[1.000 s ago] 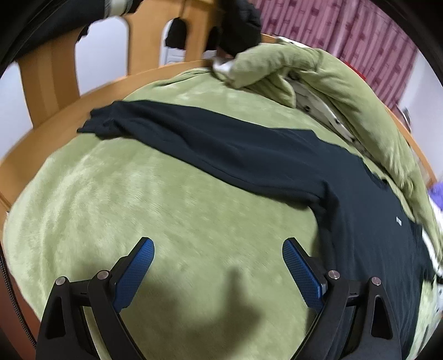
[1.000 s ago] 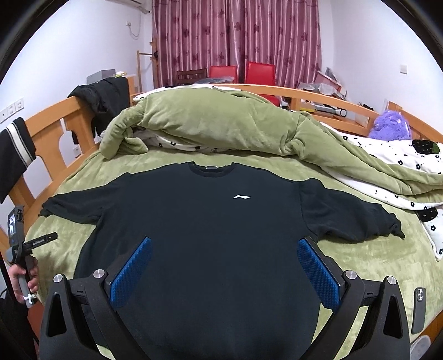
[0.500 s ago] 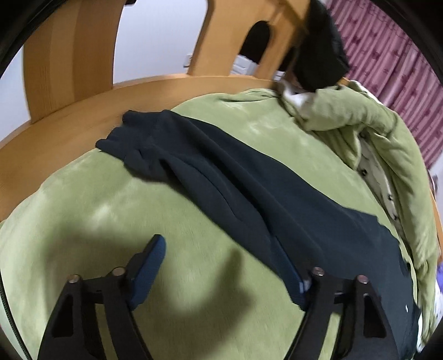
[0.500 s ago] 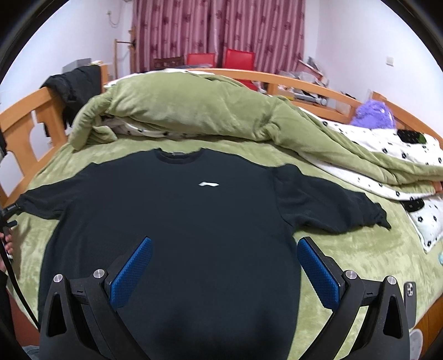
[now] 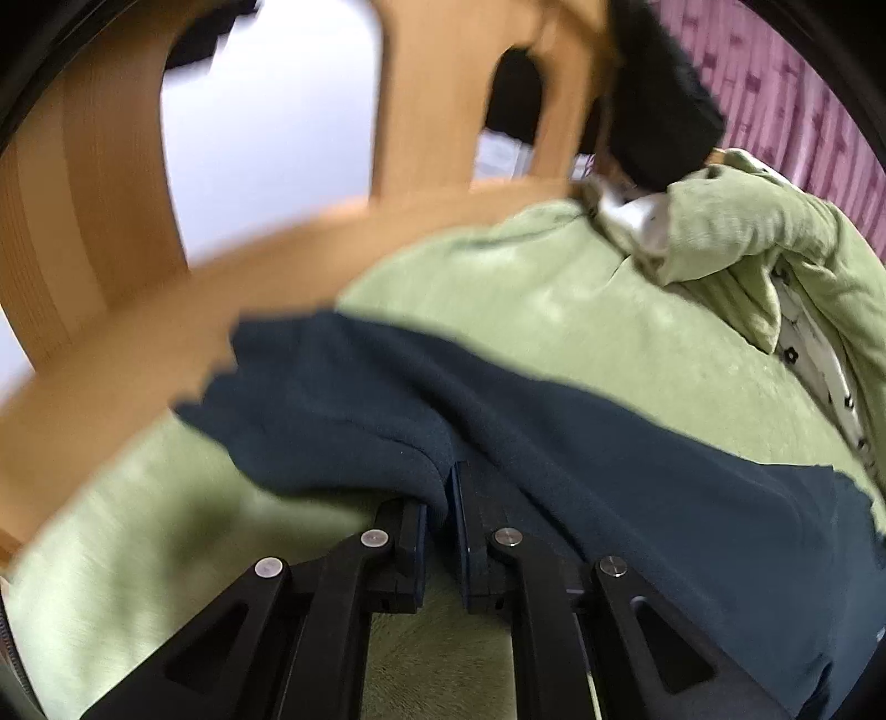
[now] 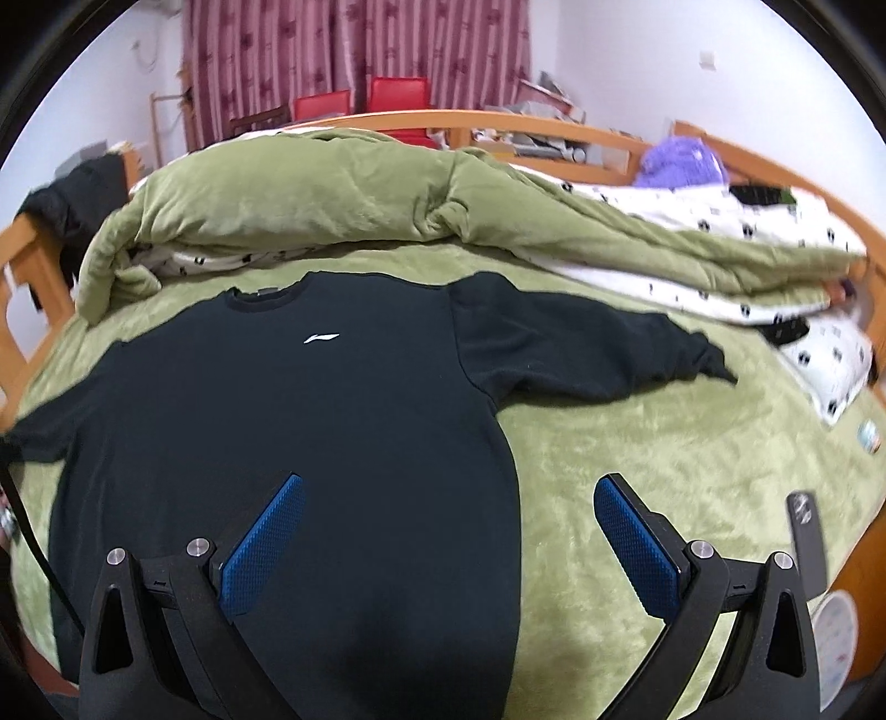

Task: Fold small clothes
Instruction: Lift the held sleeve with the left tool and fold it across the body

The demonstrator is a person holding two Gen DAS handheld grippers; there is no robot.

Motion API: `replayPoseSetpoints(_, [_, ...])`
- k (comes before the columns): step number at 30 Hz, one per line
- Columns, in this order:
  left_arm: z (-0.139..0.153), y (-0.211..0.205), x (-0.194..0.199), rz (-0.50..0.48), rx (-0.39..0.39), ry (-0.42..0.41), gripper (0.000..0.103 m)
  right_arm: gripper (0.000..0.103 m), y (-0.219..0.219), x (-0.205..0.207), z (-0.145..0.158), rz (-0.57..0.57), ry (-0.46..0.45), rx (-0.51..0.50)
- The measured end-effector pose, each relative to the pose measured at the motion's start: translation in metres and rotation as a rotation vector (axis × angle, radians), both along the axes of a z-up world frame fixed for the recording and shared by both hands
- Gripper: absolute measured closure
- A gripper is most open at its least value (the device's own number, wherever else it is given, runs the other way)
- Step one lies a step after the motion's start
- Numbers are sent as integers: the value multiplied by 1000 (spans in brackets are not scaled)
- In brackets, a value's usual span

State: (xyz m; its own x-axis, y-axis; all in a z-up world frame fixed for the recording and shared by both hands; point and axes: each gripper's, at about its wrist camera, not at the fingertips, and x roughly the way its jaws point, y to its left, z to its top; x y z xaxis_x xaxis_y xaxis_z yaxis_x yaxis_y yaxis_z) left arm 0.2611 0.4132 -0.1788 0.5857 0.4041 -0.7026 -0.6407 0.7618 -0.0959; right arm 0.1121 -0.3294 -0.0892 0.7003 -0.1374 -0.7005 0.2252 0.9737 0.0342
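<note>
Sleeve [image 5: 343, 421] edge is pinched tight in the just-closed left gripper [image 5: 443, 498], probably so it can be folded inward. Right gripper [image 6: 448, 531] is held wide open over the sweatshirt [image 6: 310, 421], spread flat on the bed [image 6: 664, 443].

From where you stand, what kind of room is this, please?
Most likely a bedroom: a wooden bed frame, a green quilt heaped on the bed, and curtains behind it.
</note>
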Motion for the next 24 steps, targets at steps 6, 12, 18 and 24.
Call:
replayPoseSetpoints(6, [72, -56, 4, -138, 107, -97, 97, 1, -5, 9, -4, 8, -15, 35])
replayPoseSetpoints(12, [134, -136, 23, -303, 151, -160, 97, 1, -3, 19, 2, 42, -45, 48])
replayPoseSetpoints(18, [164, -256, 44, -506, 213, -192, 97, 1, 1, 38, 13, 81, -62, 46])
replayPoseSetpoints(24, [148, -366, 54, -686, 163, -163, 97, 1, -2, 48, 13, 88, -87, 69])
